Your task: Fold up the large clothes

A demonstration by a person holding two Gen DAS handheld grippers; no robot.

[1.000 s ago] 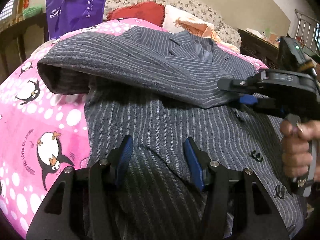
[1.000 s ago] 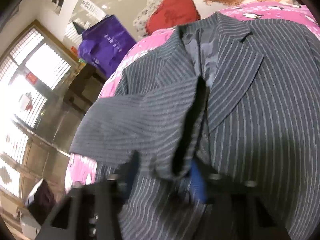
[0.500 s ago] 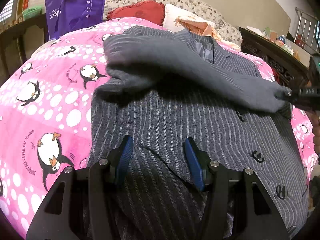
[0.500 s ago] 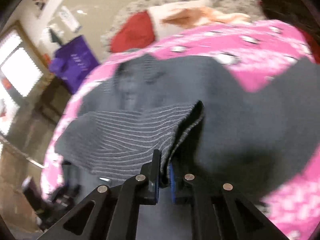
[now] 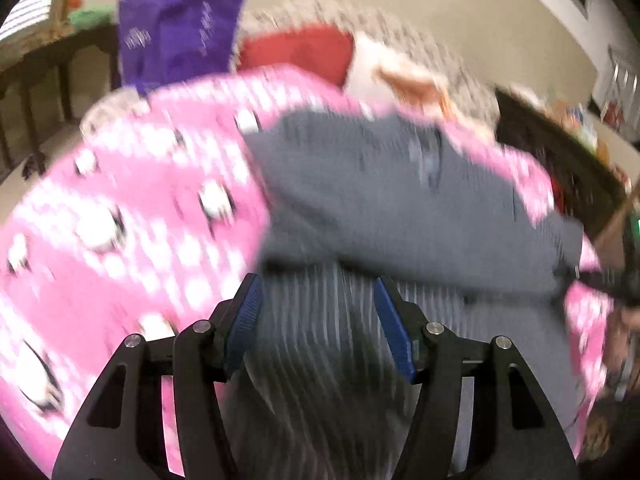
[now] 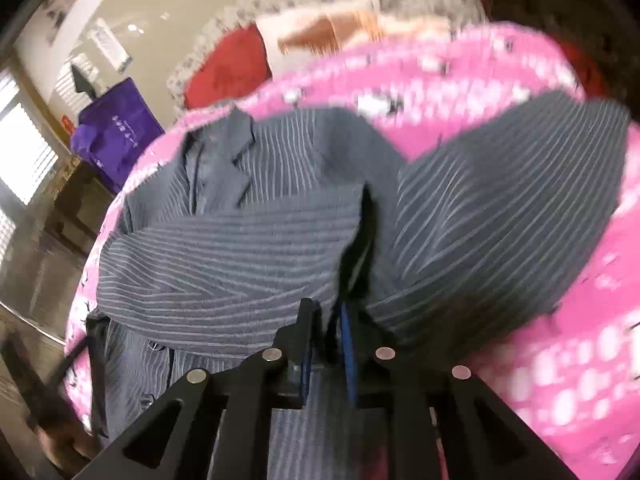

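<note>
On the pink penguin-print bedspread lies the grey pinstriped jacket, collar toward the pillows, front upward with buttons showing near the lower left of the right wrist view. One sleeve is drawn across the chest; its cuff end runs down between the narrow-set blue pads of the right gripper, which looks clenched on that cloth. The other sleeve bulges out to the far side, partly over the bedspread. Left gripper hovers above the jacket's lower body with jaws wide apart, nothing between them; whether the pads touch the cloth I cannot tell, as this view is heavily blurred. Risks, as judgement: the pinch appears to sit close to the cuff edge, so a quick pull could slip the sleeve free and let it drop crooked. With nothing pinning the hem, dragging the sleeve may shift the whole jacket on the bedspread and skew the lapels. The bulging far sleeve could get trapped under a later fold and leave a lump. Red pillow and purple bag sit well apart from the work, no hazard.
</note>
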